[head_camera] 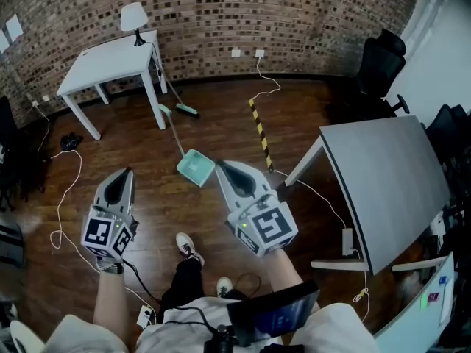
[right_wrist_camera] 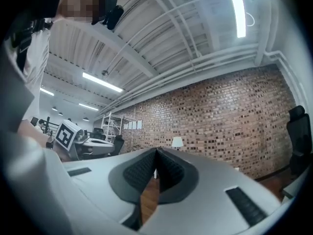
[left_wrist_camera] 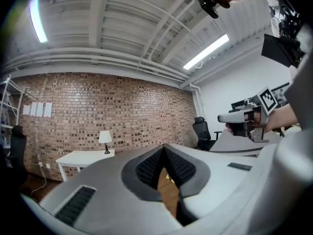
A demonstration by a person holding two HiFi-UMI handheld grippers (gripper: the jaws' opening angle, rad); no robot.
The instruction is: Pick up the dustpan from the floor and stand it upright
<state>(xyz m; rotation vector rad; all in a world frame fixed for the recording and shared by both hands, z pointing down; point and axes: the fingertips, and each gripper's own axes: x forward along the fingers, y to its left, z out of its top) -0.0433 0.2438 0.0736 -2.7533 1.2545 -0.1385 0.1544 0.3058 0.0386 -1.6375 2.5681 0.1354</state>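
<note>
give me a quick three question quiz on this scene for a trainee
1. True or false: the left gripper is holding the dustpan.
2. What stands on the white table? A) a lamp B) a laptop C) a bucket
3. Are the right gripper's jaws apart or together?

Key
1. False. Its jaws are closed on nothing, and the dustpan is well ahead of it.
2. A
3. Together, with nothing between them.
</note>
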